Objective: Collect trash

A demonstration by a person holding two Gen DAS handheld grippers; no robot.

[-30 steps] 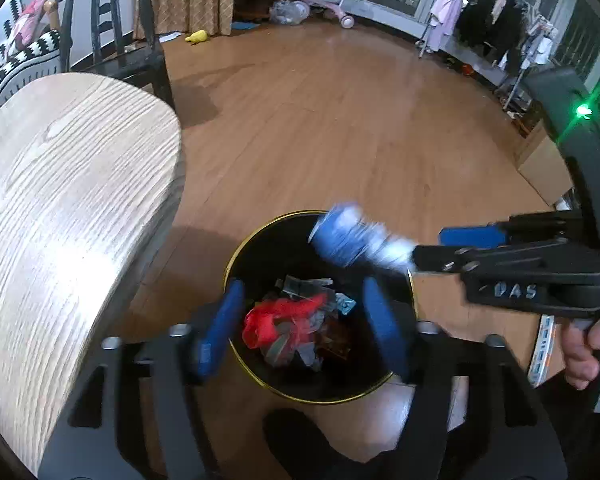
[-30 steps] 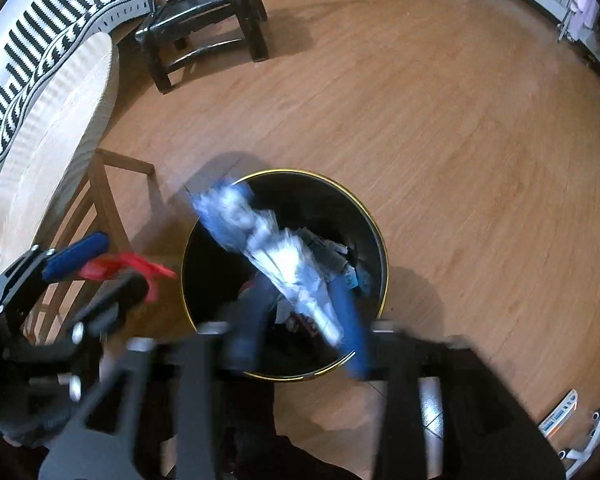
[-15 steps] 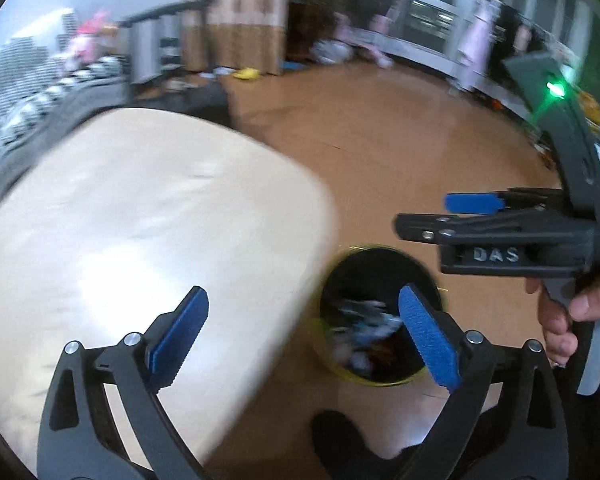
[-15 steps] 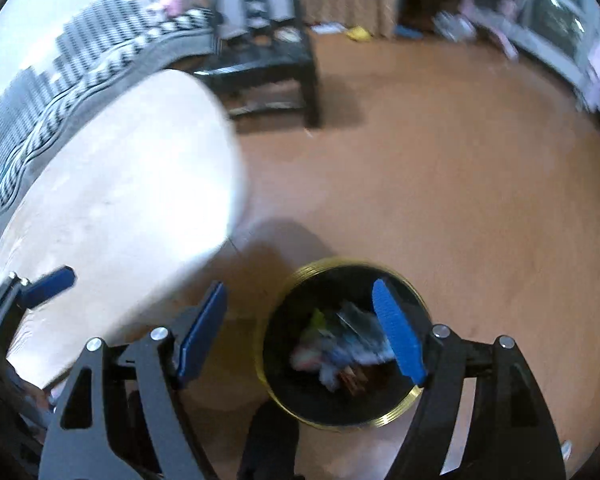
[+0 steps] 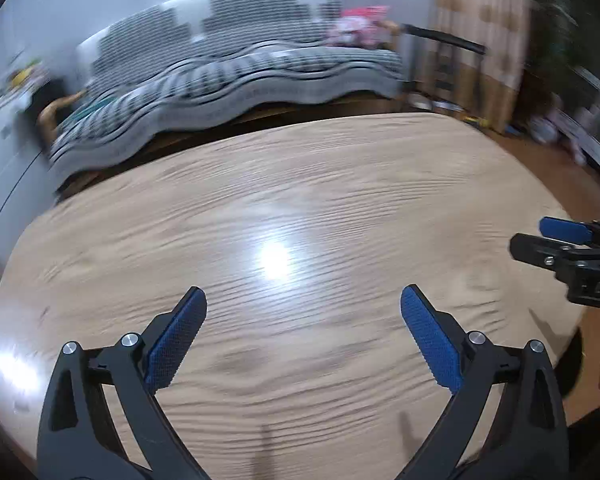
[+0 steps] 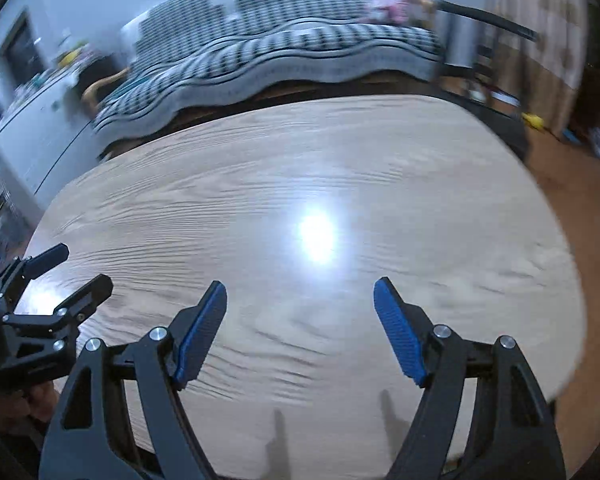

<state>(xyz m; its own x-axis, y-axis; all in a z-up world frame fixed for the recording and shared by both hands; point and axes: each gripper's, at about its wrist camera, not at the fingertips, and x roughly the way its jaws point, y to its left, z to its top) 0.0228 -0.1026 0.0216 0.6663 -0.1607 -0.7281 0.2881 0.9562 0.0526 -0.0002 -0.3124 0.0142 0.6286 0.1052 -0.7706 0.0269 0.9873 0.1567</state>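
My left gripper [image 5: 302,300] is open and empty, held over the light wooden table [image 5: 300,184]. My right gripper [image 6: 300,292] is also open and empty over the same table [image 6: 260,168]. The right gripper shows at the right edge of the left wrist view [image 5: 540,236], and the left gripper shows at the left edge of the right wrist view [image 6: 76,270]. No trash shows on the table top in either view. The dark rim of the trash bin [image 5: 572,364] peeks out past the table's right edge.
A sofa with a black-and-white checked cover [image 5: 240,60] stands behind the table, also in the right wrist view [image 6: 284,48]. A black chair [image 6: 484,24] and curtains [image 5: 480,20] are at the back right. Wooden floor [image 6: 580,208] lies right of the table.
Both grippers have swung up and left from over the trash bin to over the table. The blue-white trash held by the right gripper dropped into the bin. Both now stand open.
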